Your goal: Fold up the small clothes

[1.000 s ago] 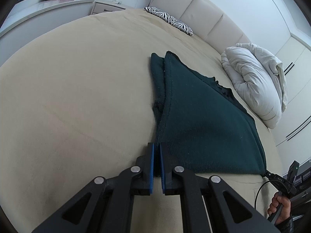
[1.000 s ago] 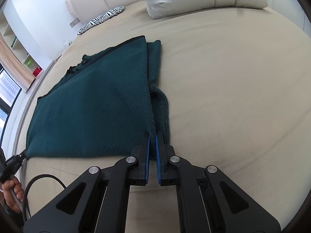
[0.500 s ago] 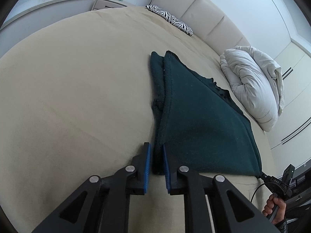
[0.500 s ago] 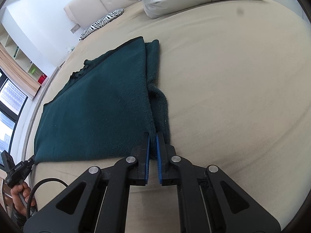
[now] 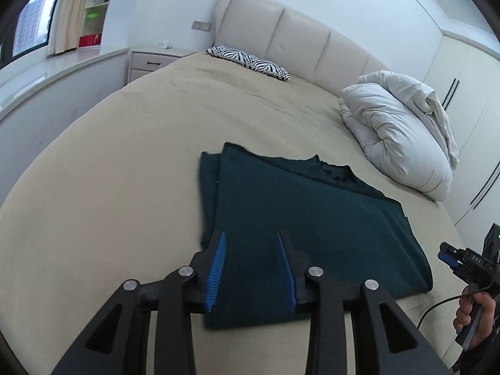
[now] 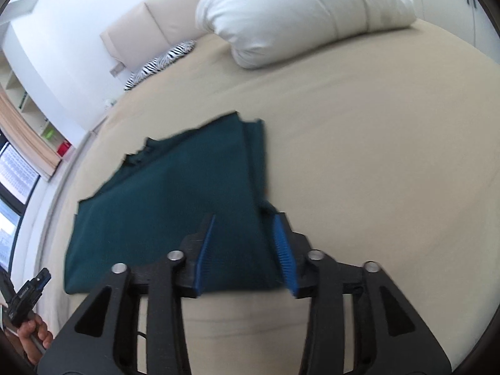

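A dark green knitted garment (image 5: 300,215) lies folded flat on the beige bed; it also shows in the right wrist view (image 6: 175,193). My left gripper (image 5: 251,240) is open and empty, its blue-padded fingers raised over the garment's near left corner. My right gripper (image 6: 245,223) is open and empty, raised over the garment's near right corner. A narrow folded strip, likely a sleeve, runs along the garment's side edge (image 6: 257,153). The right gripper is also visible at the right edge of the left wrist view (image 5: 450,257).
The beige bed sheet (image 5: 125,162) spreads all around the garment. A rumpled white duvet (image 5: 403,134) lies at the far right, a zebra-striped pillow (image 5: 250,62) by the headboard. A nightstand (image 5: 153,62) and window ledge stand at the left.
Both grippers were shut on the garment's near corners a second ago; both have opened, let go, and lifted back. The garment now rests on the bed.
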Demonstrator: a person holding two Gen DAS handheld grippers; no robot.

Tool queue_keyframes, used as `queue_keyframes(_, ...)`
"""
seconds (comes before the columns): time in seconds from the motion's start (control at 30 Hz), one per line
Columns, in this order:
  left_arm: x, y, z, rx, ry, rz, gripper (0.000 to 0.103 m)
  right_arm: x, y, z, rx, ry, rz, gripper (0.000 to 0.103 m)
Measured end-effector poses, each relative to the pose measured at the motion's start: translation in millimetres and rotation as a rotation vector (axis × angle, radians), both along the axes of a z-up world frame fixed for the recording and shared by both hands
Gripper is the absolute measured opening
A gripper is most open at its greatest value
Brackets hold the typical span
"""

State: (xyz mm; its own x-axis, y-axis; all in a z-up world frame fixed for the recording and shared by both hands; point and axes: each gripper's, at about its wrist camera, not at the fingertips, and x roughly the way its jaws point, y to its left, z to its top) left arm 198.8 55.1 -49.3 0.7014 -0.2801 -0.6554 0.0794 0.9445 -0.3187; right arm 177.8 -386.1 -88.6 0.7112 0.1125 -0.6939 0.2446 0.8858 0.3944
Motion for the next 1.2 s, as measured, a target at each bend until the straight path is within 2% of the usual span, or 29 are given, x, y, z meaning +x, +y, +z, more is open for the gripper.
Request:
queue_keyframes(0.13, 44.2, -44.4, 0.4, 0.066, -0.063, -0.051, 0.035, 53.2, 42.6, -1.3, 0.134, -0.052, 0.192, 0.043)
queue_keyframes(0.2, 63.7, -67.7, -3.8, 0.106, -0.085, -0.087, 0.035, 84.8, 64.0, -9.5, 0.182, -0.06, 0.251, 0.043)
queue_keyframes(0.3, 85.0, -92.1, -14.8, 0.184, -0.098, -0.109, 0.036, 130.2, 74.3, -32.0, 0.311, -0.028, 0.271, 0.043)
queue_keyframes(0.37, 99.1, -98.8, -28.0, 0.205, -0.067, -0.12, 0.039, 160.3, 66.6, -55.1, 0.348, 0.021, 0.214, 0.043)
queue_keyframes(0.43, 109.6, -97.4, -45.2, 0.231, -0.03, -0.105, 0.039, 174.1, 47.5, -74.4, 0.415, 0.02, 0.166, 0.04)
queue_keyframes(0.5, 115.5, -86.9, -58.4, 0.183, 0.003, -0.077, 0.039, 175.3, 23.1, -84.0, 0.474, -0.019, 0.109, 0.03)
queue_keyframes(0.57, 118.9, -67.5, -65.5, 0.058, 0.013, -0.045, 0.039, 165.4, -11.0, -93.2, 0.544, -0.078, 0.028, 0.026)
queue_keyframes(0.63, 118.2, -61.5, -67.3, 0.018, 0.015, -0.043, 0.039, 149.5, -40.0, -102.7, 0.607, -0.149, -0.022, 0.017)
queue_keyframes(0.67, 118.2, -61.8, -67.6, 0.019, 0.015, -0.045, 0.039, 140.8, -50.7, -104.9, 0.607, -0.173, -0.048, 0.013)
queue_keyframes(0.77, 115.1, -61.2, -66.8, 0.011, 0.019, -0.045, 0.039, 108.5, -72.8, -105.2, 0.555, -0.237, -0.137, 0.013)
queue_keyframes(0.8, 113.4, -59.8, -66.5, 0.005, 0.024, -0.04, 0.039, 96.4, -83.0, -111.2, 0.573, -0.25, -0.183, 0.016)
queue_keyframes(0.87, 104.9, -56.7, -64.4, 0.016, 0.034, -0.025, 0.039, 77.1, -102.0, -120.2, 0.644, -0.28, -0.248, 0.014)
queue_keyframes(0.93, 92.5, -55.0, -62.1, 0.039, 0.035, -0.02, 0.039, 66.2, -100.5, -104.1, 0.521, -0.225, -0.287, 0.017)
queue_keyframes(0.97, 83.3, -55.0, -60.0, 0.053, 0.042, -0.01, 0.039, 62.1, -93.8, -92.1, 0.447, -0.201, -0.278, 0.021)
queue_keyframes(1.0, 74.3, -54.4, -57.7, 0.052, 0.04, -0.01, 0.039, 53.9, -89.1, -81.0, 0.417, -0.201, -0.26, 0.021)
queue_keyframes(1.07, 53.4, -58.9, -51.9, 0.068, 0.02, -0.033, 0.043, 45.9, -63.4, -62.1, 0.428, -0.227, -0.181, 0.022)
queue_keyframes(1.13, 38.5, -68.0, -52.4, 0.147, 0.014, -0.047, 0.047, 45.8, -25.7, -44.5, 0.392, -0.233, -0.075, 0.023)
queue_keyframes(1.17, 34.7, -69.5, -55.3, 0.171, 0.021, -0.045, 0.048, 50.1, 6.0, -37.0, 0.362, -0.233, 0.018, 0.027)
queue_keyframes(1.2, 32.7, -68.8, -57.6, 0.175, 0.031, -0.043, 0.048, 51.1, 29.7, -31.5, 0.347, -0.214, 0.091, 0.041)
